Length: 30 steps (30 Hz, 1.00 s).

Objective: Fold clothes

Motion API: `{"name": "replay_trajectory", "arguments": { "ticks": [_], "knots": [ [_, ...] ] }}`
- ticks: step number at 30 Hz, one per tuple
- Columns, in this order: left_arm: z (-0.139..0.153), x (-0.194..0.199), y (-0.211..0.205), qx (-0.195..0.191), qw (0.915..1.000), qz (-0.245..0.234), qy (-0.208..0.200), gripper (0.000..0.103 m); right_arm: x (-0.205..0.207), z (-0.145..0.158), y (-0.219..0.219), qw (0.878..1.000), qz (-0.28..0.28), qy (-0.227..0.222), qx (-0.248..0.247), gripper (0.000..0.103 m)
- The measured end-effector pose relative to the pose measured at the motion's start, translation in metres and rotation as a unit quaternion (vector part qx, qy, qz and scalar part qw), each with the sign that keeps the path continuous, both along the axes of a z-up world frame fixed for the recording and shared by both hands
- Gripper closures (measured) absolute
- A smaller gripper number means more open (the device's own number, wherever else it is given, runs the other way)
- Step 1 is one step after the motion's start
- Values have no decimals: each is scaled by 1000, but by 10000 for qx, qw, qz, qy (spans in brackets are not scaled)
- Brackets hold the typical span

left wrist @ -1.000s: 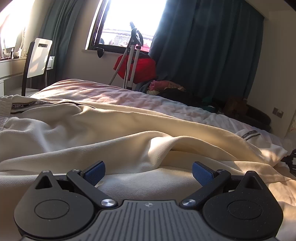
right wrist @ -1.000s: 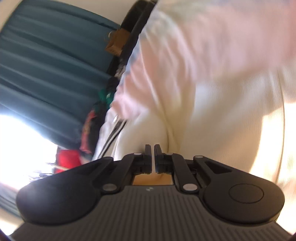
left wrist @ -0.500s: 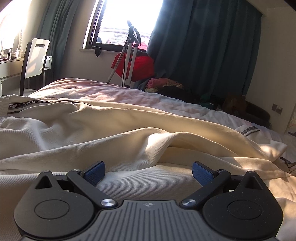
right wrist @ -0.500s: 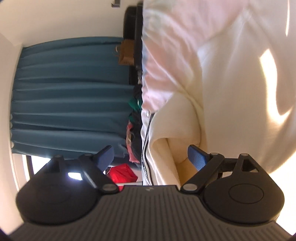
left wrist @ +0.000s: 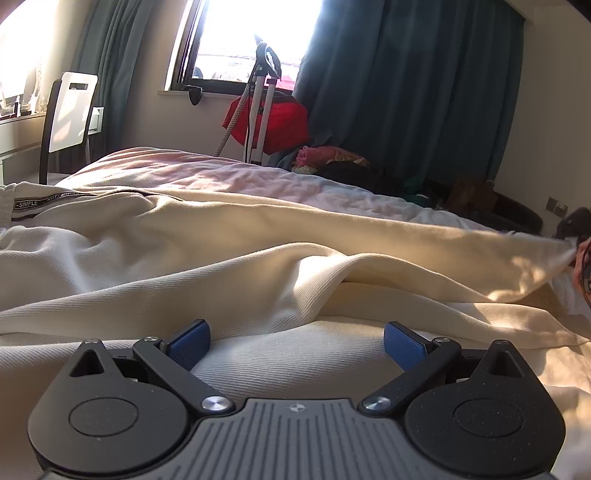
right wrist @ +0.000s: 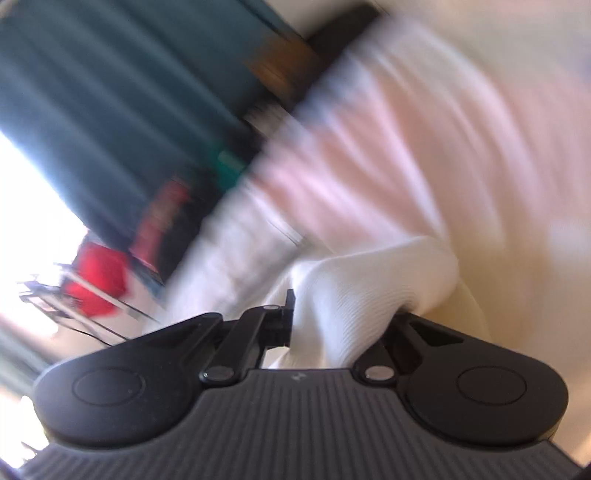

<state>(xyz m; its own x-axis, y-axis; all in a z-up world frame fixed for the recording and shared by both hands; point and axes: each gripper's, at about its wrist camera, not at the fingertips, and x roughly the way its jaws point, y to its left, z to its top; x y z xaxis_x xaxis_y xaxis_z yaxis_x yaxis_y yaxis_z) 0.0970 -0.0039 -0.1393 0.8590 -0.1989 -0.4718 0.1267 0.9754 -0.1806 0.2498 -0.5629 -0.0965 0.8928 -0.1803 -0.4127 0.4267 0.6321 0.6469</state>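
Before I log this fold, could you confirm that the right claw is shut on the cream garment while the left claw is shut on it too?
Not quite: the left claw is open, its blue pads apart over the cream garment, as the left wrist view shows. The right claw is indeed shut on it.

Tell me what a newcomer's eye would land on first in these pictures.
First, the cream garment sprawled in folds across the bed, filling the middle of the left wrist view. Next, the bright window with the red bag beneath it, beside the dark teal curtain. In the blurred right wrist view, the right claw is shut on a bunch of that cream cloth.
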Motion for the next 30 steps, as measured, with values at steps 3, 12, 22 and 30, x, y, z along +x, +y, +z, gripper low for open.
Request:
{"name": "replay_trajectory", "arguments": {
  "ticks": [3,12,22,30],
  "knots": [
    [1,-1,1,6,10000,-13,-10,2,-18,50,45,9810,-23,-372,-1906,95],
    [3,-3,1,10,10000,-52,-53,2,-47,-60,-3,9912,-458,670,-1045,88],
    [11,-11,-7,232,9993,-138,-275,2,-65,-62,23,9899,-197,1025,-957,7],
    [45,-50,-18,487,9947,-490,-763,2,-153,4,111,9769,826,727,-1830,10]
  ]
}}
